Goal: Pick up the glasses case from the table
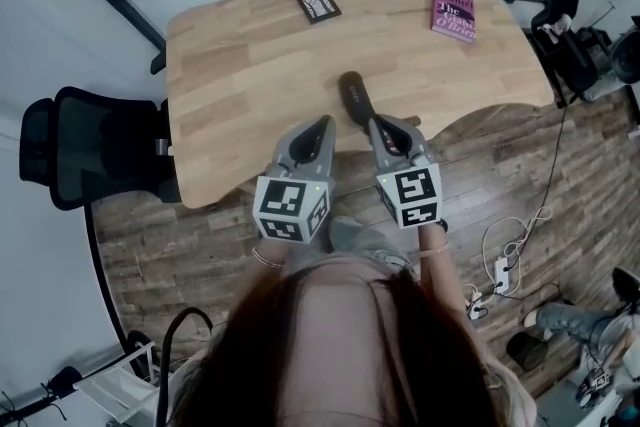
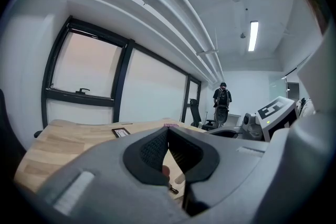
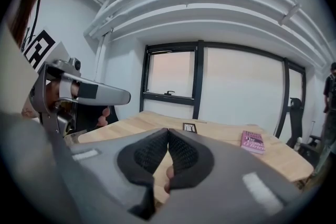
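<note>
The glasses case (image 1: 355, 96), a dark oblong, lies on the wooden table (image 1: 250, 65) near the middle of its front edge. My right gripper (image 1: 374, 123) is shut and empty, its tip just at the case's near end. My left gripper (image 1: 325, 124) is also shut and empty, a little to the left of the case. In the left gripper view the pads (image 2: 152, 148) meet at the tip. The pads (image 3: 181, 153) in the right gripper view do the same. The jaws hide the case in both gripper views.
A pink book (image 1: 453, 13) lies at the table's far right and a black-framed card (image 1: 318, 4) at the far middle. A black office chair (image 1: 90, 150) stands left of the table. Cables (image 1: 505, 260) lie on the floor at right. A person (image 2: 222, 99) stands far off.
</note>
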`<state>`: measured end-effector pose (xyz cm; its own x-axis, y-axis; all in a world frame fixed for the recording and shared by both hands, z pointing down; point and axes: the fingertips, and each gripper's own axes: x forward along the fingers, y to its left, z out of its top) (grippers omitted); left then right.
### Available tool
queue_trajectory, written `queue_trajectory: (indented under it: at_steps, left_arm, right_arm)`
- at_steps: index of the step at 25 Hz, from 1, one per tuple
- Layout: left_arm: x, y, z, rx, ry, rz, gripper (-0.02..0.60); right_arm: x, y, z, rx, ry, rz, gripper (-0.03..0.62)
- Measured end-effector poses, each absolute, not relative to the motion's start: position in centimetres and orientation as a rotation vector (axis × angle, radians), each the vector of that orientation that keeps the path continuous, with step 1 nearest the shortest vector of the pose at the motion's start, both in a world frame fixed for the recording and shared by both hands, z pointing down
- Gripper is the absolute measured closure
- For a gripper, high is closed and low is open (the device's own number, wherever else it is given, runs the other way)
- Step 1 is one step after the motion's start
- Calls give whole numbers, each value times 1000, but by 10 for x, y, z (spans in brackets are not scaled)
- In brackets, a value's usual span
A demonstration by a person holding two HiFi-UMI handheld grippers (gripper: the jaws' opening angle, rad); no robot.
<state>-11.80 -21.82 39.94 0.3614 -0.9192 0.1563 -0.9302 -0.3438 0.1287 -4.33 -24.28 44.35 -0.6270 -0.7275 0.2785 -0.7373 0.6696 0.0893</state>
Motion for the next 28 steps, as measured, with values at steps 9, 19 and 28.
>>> queue_trajectory:
  at_steps: [9, 19, 28]
  left_arm:
    - [-118, -248, 407, 2415, -1651, 87, 572]
    - [-118, -275, 416, 2401, -1633, 101, 572]
    - [-115, -294, 422, 2406, -1615, 123, 572]
  right_arm:
    - [-48, -269, 465, 1105, -2561, 69, 591]
    - [-58, -296, 491, 1032, -2532, 95, 589]
    - [-63, -314, 513, 978, -2507, 132, 545]
